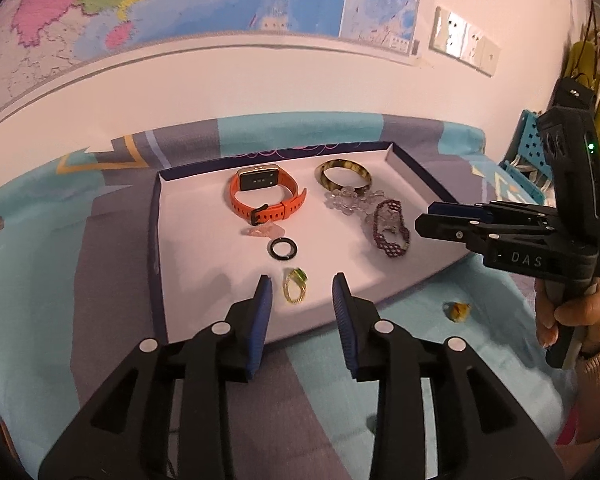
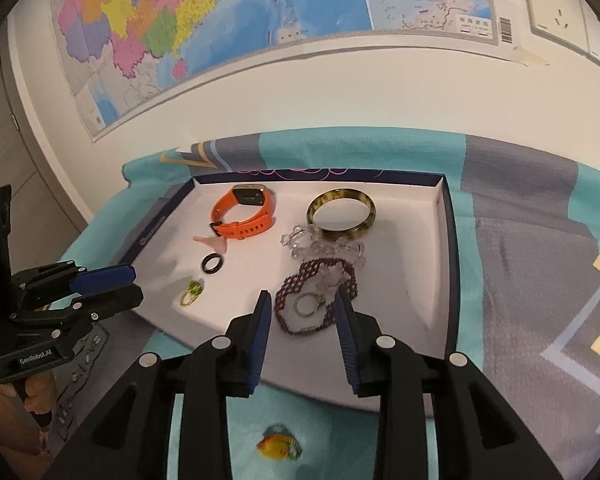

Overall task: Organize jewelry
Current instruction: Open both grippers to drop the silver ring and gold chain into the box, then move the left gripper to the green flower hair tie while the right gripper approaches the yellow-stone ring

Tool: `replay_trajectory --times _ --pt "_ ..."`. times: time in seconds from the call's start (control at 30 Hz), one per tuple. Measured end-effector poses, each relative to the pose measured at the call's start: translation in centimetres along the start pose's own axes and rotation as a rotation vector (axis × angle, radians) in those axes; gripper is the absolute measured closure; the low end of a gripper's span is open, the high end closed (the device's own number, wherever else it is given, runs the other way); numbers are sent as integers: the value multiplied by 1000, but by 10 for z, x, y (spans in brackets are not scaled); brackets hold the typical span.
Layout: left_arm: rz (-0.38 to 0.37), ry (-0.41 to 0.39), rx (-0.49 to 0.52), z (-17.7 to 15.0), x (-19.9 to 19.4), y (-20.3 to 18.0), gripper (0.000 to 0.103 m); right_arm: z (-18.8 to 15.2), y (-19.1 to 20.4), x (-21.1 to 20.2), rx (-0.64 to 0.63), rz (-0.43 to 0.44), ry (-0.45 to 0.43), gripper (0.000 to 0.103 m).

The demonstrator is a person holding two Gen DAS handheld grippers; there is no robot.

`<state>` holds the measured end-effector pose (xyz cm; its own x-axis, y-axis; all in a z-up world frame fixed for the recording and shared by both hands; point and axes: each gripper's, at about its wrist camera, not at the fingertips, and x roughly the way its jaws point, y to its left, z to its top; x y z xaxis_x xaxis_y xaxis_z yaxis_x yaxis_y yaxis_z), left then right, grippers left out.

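Tray point(image 1: 410, 168) on patterned cloth point(image 1: 80, 248), orange watch point(image 1: 266, 196) and bangle point(image 1: 344, 176) toward its far edge, my left gripper point(image 1: 302, 300) parted around nothing above the green-stoned ring point(image 1: 296, 285) by the near edge, my right gripper point(image 2: 304, 312) parted, empty, over the beaded bracelet point(image 2: 332, 276), yellow ring point(image 2: 278, 446) on cloth outside the tray.

White raised letters "DAS" on the black plastic right gripper point(image 1: 444, 222), right edge of the left wrist view. Small white label "GenRobot.AI" on the black plastic left gripper point(image 2: 134, 284), lower left of the right wrist view. Wall map print unreadable.
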<state>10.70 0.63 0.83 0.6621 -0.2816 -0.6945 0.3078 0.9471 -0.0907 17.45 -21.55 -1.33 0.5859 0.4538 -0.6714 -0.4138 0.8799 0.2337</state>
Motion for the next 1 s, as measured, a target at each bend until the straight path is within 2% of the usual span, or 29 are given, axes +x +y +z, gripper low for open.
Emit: replay_trajectory --times 0.2,0.43,0.5,1.0 --pt "-22 -17 -10 -16 -21 0 67 -16 5 -24 -9 25 -15 67" --pt "-57 6 -13 -36 -28 -6 67 -43 13 -33 -13 38 19 64" --pt "-62 14 -12 -42 -29 -9 66 -51 13 -33 -6 35 32 60" --pt "-107 97 47 -78 -19 -41 62 -80 13 -32 32 25 61 56"
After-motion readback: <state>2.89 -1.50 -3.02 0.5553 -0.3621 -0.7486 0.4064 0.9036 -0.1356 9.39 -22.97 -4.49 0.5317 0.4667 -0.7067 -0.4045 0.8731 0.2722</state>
